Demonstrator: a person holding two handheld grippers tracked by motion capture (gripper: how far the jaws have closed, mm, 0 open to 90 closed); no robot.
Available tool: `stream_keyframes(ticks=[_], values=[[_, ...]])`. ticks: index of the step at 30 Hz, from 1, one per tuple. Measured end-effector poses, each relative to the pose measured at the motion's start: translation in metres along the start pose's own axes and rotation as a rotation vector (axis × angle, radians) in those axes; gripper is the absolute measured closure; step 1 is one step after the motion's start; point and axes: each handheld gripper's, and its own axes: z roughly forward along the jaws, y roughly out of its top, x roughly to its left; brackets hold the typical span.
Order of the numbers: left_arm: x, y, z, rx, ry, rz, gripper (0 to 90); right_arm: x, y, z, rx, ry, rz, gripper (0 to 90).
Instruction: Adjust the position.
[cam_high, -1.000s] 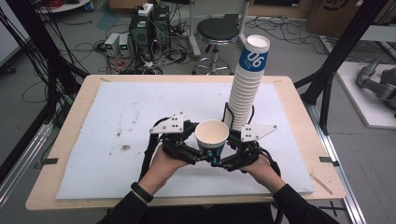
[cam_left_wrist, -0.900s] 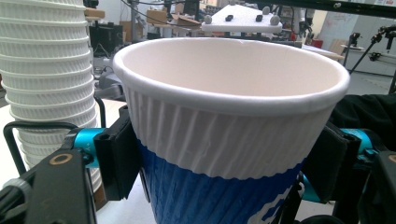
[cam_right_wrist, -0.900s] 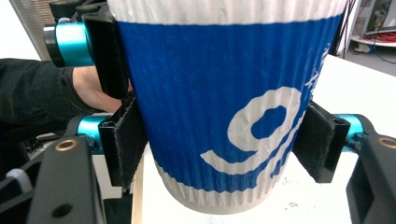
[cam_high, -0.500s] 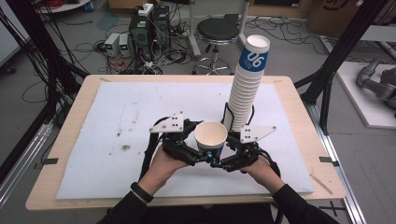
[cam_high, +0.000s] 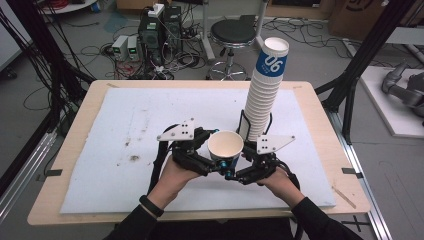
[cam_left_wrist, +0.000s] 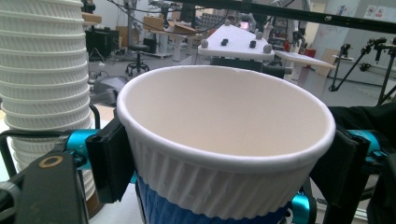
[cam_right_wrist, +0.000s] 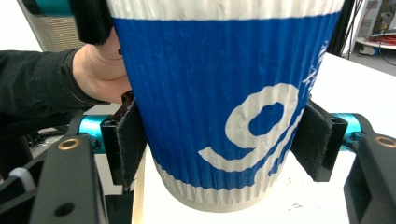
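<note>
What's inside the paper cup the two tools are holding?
The paper cup looks empty: the left gripper view shows bare white inner walls and nothing sticking up. Its very bottom is hidden behind the near rim, so I cannot see that part.

We see a wooden table (cam_high: 75, 165) covered by a white stained mat (cam_high: 125, 130), with brown specks left of its middle. Beyond the table's far edge stands a black round stool (cam_high: 232, 32) on the grey floor, and beside it a cluster of electronic boxes (cam_high: 145, 37) amid tangled black cables. A black metal frame (cam_high: 360, 65) slants at right.
</note>
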Motion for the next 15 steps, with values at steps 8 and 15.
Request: stream_keyframes(ticks=[8,15], values=[[0.002,-0.001,-0.003,0.009,0.013,0.006,20.9,-0.002,0.001,-0.004,0.004,-0.013,-0.003,21.7],[0.006,0.000,-0.011,0.007,0.032,0.009,21.1,-0.007,0.003,-0.023,-0.004,-0.051,-0.006,20.4]])
